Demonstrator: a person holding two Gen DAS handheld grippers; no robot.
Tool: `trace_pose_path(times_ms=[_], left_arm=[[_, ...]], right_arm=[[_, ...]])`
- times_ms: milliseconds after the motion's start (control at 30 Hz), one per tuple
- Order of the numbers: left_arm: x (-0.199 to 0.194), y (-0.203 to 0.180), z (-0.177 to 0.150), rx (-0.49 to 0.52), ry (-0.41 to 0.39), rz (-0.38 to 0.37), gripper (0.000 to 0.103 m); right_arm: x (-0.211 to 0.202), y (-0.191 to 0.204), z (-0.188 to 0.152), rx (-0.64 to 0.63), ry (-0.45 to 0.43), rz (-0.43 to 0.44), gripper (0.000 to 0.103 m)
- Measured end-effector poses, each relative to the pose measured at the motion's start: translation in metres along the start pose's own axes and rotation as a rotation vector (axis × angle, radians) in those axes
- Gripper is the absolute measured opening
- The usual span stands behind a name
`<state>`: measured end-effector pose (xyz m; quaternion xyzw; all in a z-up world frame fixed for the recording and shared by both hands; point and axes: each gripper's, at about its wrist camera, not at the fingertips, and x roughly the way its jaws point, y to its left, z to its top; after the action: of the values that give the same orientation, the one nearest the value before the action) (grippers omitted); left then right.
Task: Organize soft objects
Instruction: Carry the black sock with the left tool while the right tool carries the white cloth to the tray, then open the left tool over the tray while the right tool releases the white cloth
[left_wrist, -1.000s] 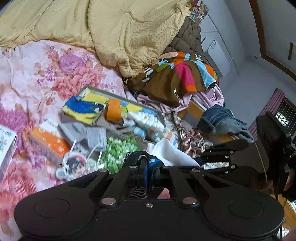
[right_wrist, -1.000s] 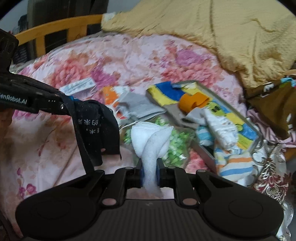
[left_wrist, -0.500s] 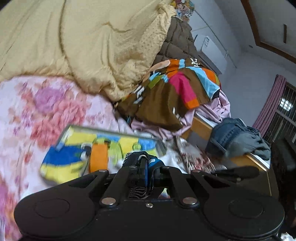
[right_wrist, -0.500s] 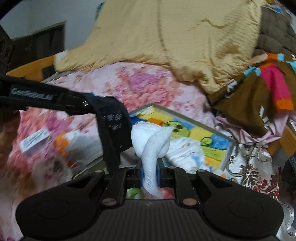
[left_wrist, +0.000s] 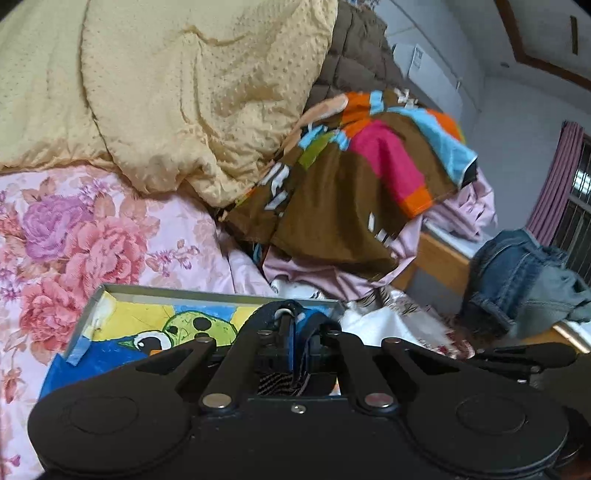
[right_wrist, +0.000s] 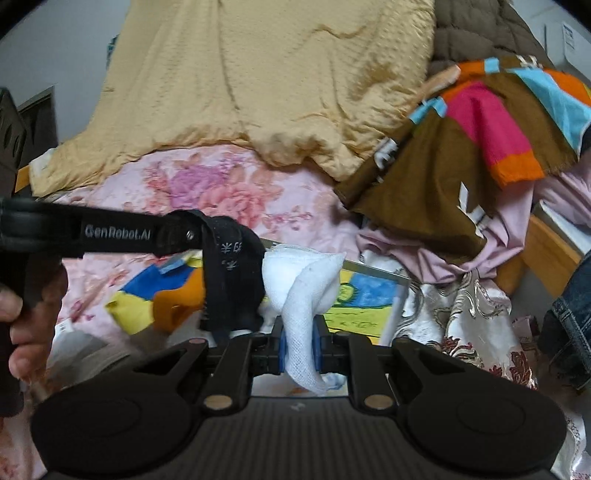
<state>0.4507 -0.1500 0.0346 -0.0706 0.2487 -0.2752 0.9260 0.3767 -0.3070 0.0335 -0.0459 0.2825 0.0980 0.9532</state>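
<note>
Both tools loaded, both above the bed. Left gripper (left_wrist: 291, 332): jaws closed tight on a dark sock (right_wrist: 231, 273), which hangs limp from the tips in the right wrist view. Right gripper (right_wrist: 299, 347): jaws pinched on a white sock (right_wrist: 306, 284), bunched top standing above the blue pads, a tail drooping below. The two socks sit just beside each other, possibly touching; cannot tell for certain. Under them lies a shallow tray (left_wrist: 155, 290) with a cartoon print, resting on the floral sheet (left_wrist: 74, 236); some orange and white items show in it, partly hidden behind the socks. Behind: a yellow quilt (right_wrist: 258, 81), a striped brown garment (right_wrist: 461, 147) heaped over pink cloth, and jeans (left_wrist: 509, 273) on the wooden bed edge. Progress judged: roughly mid-task. Two soft items are picked up and carried but neither is set down, and where they belong is not evident, the tray being the likeliest spot. Clothes at the far side look unsorted, so plenty remains.
</note>
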Motion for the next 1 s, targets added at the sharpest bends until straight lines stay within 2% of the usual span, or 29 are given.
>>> trace_pose_path(times_ms=[233, 533, 667, 800, 867, 933, 1000], left_arm=[[0.039, 0.008, -0.004, -0.009, 0.059, 0.049, 0.006], [0.064, 0.019, -0.020, -0.013, 0.137, 0.086, 0.007], [0.068, 0.021, -0.028, -0.023, 0.169, 0.086, 0.011], [0.069, 0.021, -0.033, -0.030, 0.181, 0.094, 0.014], [0.067, 0.020, -0.034, -0.036, 0.181, 0.096, 0.016], [0.064, 0.019, -0.034, -0.036, 0.174, 0.099, 0.017], [0.060, 0.017, -0.034, -0.035, 0.166, 0.103, 0.022]], right_arm=[[0.035, -0.013, -0.007, 0.010, 0.044, -0.009, 0.016], [0.061, -0.016, -0.019, 0.005, 0.075, -0.018, 0.018], [0.061, -0.018, -0.023, 0.003, 0.072, -0.033, 0.030], [0.057, -0.019, -0.026, -0.006, 0.064, -0.037, 0.037], [0.053, -0.019, -0.025, -0.003, 0.056, -0.034, 0.048], [0.050, -0.019, -0.025, -0.001, 0.047, -0.034, 0.054], [0.046, -0.019, -0.025, -0.002, 0.038, -0.039, 0.059]])
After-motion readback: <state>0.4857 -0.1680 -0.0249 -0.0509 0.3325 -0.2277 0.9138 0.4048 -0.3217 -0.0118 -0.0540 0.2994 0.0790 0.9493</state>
